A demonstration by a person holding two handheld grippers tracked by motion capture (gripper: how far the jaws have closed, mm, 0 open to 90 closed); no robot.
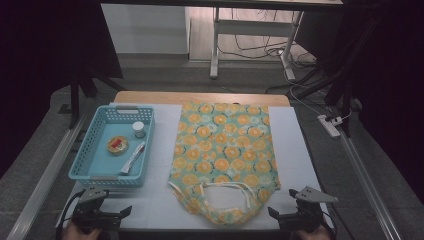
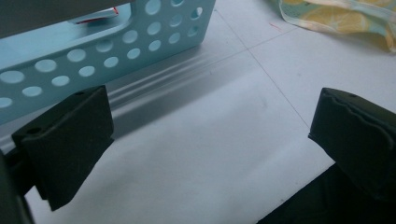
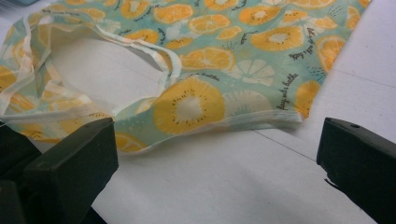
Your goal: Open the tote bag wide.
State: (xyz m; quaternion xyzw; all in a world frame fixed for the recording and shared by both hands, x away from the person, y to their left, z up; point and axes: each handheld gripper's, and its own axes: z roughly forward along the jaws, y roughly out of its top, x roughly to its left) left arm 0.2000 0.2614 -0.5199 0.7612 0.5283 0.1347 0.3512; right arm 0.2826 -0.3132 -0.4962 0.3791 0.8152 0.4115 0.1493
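Between both grippers, tote bag point(image 1: 222, 157) lies lengthwise; handles point(image 1: 227, 192) point toward person.

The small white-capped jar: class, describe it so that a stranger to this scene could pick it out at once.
Find the blue perforated basket at the table's left, beside the orange-print bag. The jar stands upright near its far right corner. Its neighbours, a round yellow tin and a white sachet, lie flat.

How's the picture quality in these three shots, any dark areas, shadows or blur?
High view: dim, surroundings nearly black, only the table lit. Left gripper view: brighter, the blue basket casts a soft striped shadow; near jaws slightly soft. Right gripper view: well lit, the fruit-print bag sharp, its small lettering barely legible.
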